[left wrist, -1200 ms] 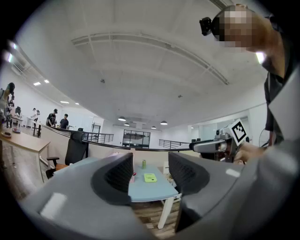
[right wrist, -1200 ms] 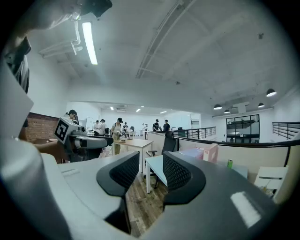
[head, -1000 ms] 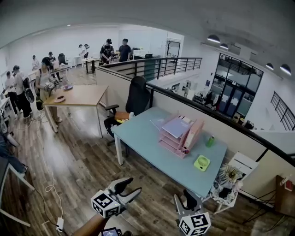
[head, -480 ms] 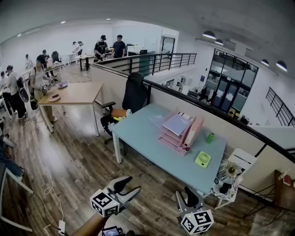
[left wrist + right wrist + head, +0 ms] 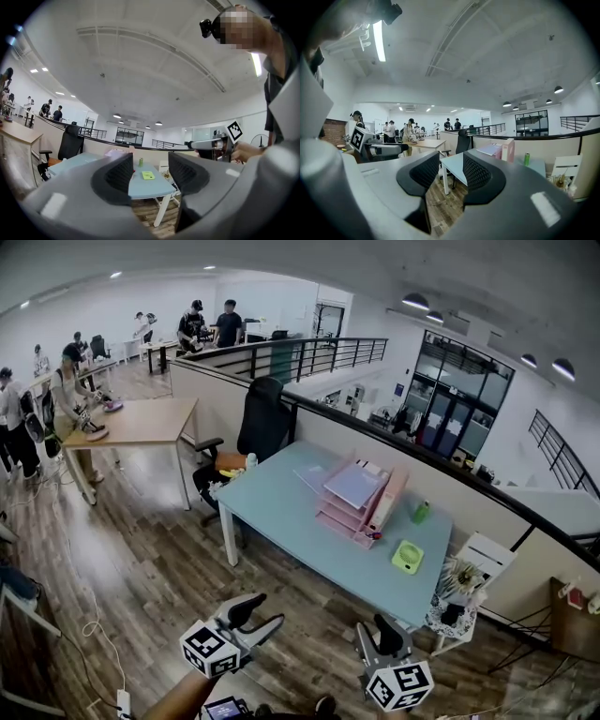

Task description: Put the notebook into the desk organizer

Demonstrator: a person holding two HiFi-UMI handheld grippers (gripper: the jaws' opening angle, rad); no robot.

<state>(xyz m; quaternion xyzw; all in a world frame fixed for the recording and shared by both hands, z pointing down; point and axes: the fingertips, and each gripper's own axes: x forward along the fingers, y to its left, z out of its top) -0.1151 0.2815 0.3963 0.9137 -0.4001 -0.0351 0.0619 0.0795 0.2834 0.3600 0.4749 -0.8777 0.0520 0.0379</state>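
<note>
Left gripper [image 5: 150, 172]: jaws wide apart, nothing between them; only the far table and floor show through the gap
Right gripper [image 5: 451, 172]: jaws at a narrower gap, also empty; wood floor visible between the pads
Gripper pose: both held roughly level, low in the head view, left gripper [image 5: 259, 615] beside right gripper [image 5: 375, 636], over the wood floor [image 5: 150, 559]
Table [image 5: 281, 517]: pale blue top, white legs, ahead of both grippers and well apart from them
Desk organizer [image 5: 349, 518]: pink, tiered trays, on the table towards its far edge
Notebook [image 5: 354, 484]: probably the lilac flat item lying on the organizer's top tray; too small to confirm
Other items on table: green bottle [image 5: 422, 512] right of the organizer, lime-green object [image 5: 408, 557] near the front right corner
Chair [image 5: 261, 423]: black, at the table's left end
Background: wooden table [image 5: 141, 423] at left with people standing around it; black railing [image 5: 309, 357] behind
</note>
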